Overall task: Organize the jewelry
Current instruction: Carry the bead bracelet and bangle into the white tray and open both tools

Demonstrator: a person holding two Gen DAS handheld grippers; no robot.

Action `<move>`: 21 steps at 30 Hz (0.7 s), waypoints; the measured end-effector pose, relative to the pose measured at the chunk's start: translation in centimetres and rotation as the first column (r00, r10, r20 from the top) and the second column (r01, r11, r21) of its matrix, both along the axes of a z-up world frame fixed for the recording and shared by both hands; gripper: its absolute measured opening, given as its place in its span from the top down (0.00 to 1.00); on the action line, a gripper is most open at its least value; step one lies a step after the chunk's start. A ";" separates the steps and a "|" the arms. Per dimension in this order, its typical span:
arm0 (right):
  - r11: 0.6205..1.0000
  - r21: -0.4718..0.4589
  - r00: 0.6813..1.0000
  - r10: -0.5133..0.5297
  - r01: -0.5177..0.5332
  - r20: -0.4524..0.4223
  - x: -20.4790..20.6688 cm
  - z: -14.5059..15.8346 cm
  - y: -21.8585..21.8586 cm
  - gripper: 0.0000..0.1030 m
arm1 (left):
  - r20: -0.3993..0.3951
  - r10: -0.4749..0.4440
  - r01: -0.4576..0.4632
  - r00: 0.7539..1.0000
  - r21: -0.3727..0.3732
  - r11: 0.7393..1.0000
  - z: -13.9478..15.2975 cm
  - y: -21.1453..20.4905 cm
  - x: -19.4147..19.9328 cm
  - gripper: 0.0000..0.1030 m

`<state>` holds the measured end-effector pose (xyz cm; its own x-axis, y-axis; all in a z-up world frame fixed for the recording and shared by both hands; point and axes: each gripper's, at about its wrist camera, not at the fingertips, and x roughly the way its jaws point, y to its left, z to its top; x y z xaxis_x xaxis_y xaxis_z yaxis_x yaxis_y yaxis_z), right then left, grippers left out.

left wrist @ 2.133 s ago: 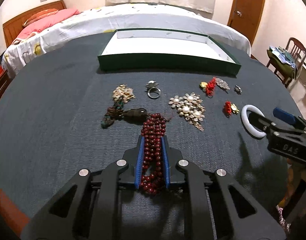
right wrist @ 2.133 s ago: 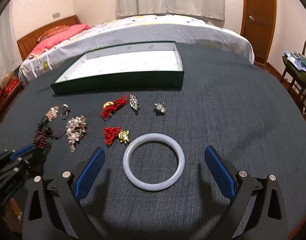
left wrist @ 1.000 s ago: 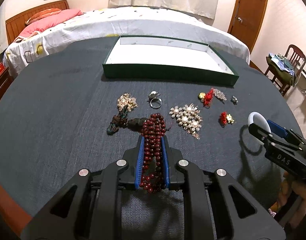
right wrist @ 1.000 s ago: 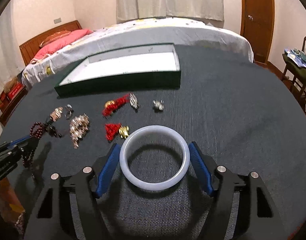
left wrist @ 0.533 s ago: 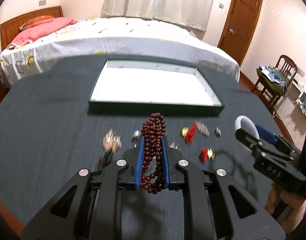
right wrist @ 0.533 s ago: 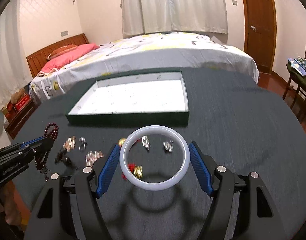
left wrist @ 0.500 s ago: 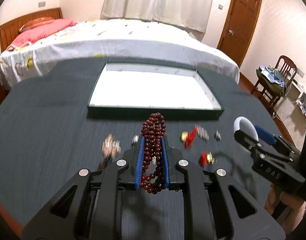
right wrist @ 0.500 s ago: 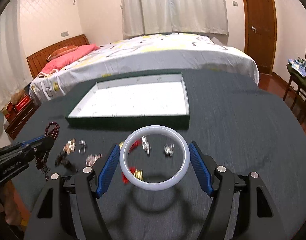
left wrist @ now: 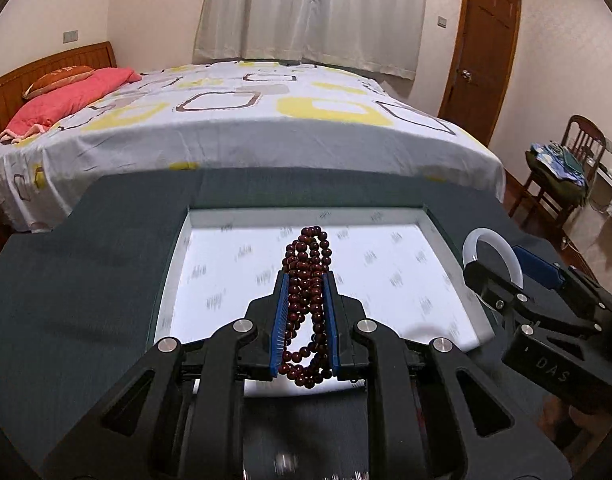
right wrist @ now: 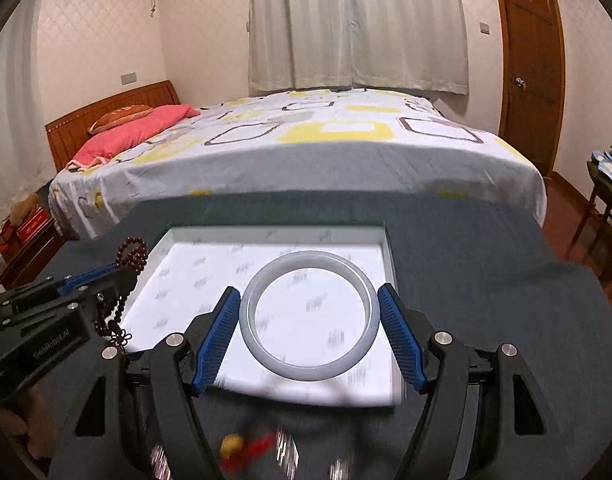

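Observation:
My left gripper [left wrist: 305, 280] is shut on a dark red bead bracelet [left wrist: 306, 280], held in the air over the white-lined green tray [left wrist: 234, 264]. The beads also show in the right wrist view [right wrist: 132, 254], hanging from the left gripper [right wrist: 122, 272]. My right gripper [right wrist: 309, 300] is shut on a white jade bangle [right wrist: 309, 368], held flat above the right part of the tray [right wrist: 210, 272]. In the left wrist view the bangle [left wrist: 471, 246] and right gripper [left wrist: 501, 276] sit over the tray's right edge.
The tray lies on a dark grey cloth-covered table [left wrist: 66, 280]. Blurred loose jewelry, red and gold pieces [right wrist: 246, 448], lies on the cloth in front of the tray. A bed [left wrist: 246, 120] stands beyond the table and a chair [left wrist: 565, 168] at the right.
Both grippers have lifted and moved forward with their pieces, from above the loose jewelry to over the tray. The tray now fills the middle of both views.

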<state>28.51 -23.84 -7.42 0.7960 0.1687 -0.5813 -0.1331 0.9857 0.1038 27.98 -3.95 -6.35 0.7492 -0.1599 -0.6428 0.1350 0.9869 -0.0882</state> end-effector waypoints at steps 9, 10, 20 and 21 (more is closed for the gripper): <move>0.999 0.038 0.988 0.006 0.000 -0.153 9.4 -3.7 0.6 0.34 | -0.111 0.028 -0.026 0.993 0.016 1.000 -3.3 0.4 9.4 0.84; 0.999 0.040 0.986 0.007 -0.001 -0.164 9.8 -4.0 0.6 0.34 | -0.131 0.034 -0.032 0.991 0.017 0.999 -3.8 0.6 10.3 0.84; 1.000 -0.029 0.951 -0.011 0.002 -0.308 13.0 -6.5 1.4 0.34 | -0.311 0.056 -0.056 0.949 0.010 0.998 -7.6 1.7 13.9 0.83; 0.999 -0.035 0.948 -0.016 0.005 -0.318 13.2 -6.7 1.4 0.34 | -0.319 0.059 -0.056 0.946 0.018 0.998 -7.9 1.7 14.0 0.83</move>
<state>41.72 -22.45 -14.10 0.5702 0.1375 -0.8099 -0.0878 0.9905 0.1063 42.00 -2.23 -14.29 0.5124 -0.1157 -0.8509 0.0438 0.9931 -0.1087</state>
